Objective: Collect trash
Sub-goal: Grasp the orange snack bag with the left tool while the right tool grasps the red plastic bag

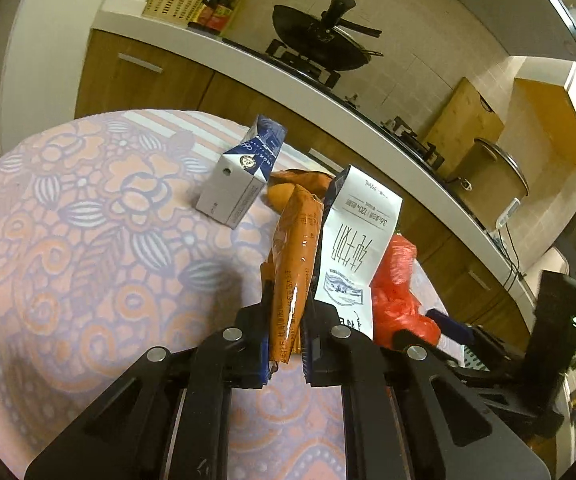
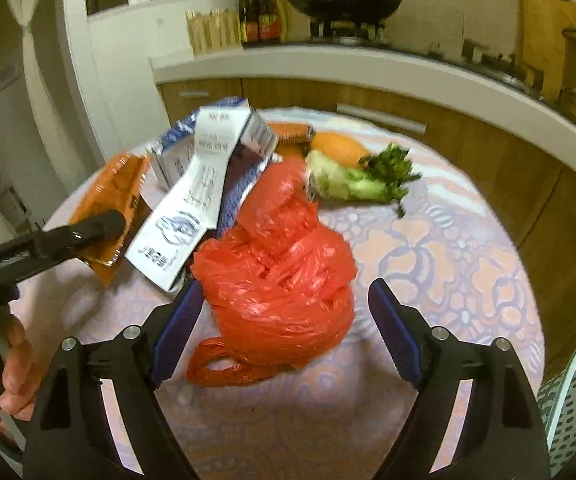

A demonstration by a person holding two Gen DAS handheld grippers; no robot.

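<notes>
Clamping an orange snack wrapper (image 1: 292, 276) between its blue pads, the left tool (image 1: 285, 344) holds the crinkled packet upright off the desk (image 1: 88, 240), with the wrapper's lower edge pinched between the narrowly set jaws. Just to the wrapper's right stands a flattened white milk carton (image 1: 353, 248), its printed face turned toward the left wrist camera; whether it touches the tool's right finger cannot be told. Beyond these, a second white and blue milk carton (image 1: 244, 176) rests tilted on the floral cloth, and more orange wrapping (image 1: 295, 184) lies behind it.

The right tool (image 2: 284, 320) is spread wide, its two blue-padded fingers on either side of a crumpled red plastic bag (image 2: 280, 268) that sits on the desk; the left pad is close against the bag, the right pad stands apart from it. The bag's looped handle (image 2: 216, 364) trails toward the camera. Farther out lie a green vegetable stump (image 2: 359, 180) and an orange fruit (image 2: 337, 146), near each other. At the lower right edge a pale perforated basket (image 2: 575, 408) shows. A kitchen counter (image 1: 288, 76) with a black wok (image 1: 319, 40) runs behind the desk.
</notes>
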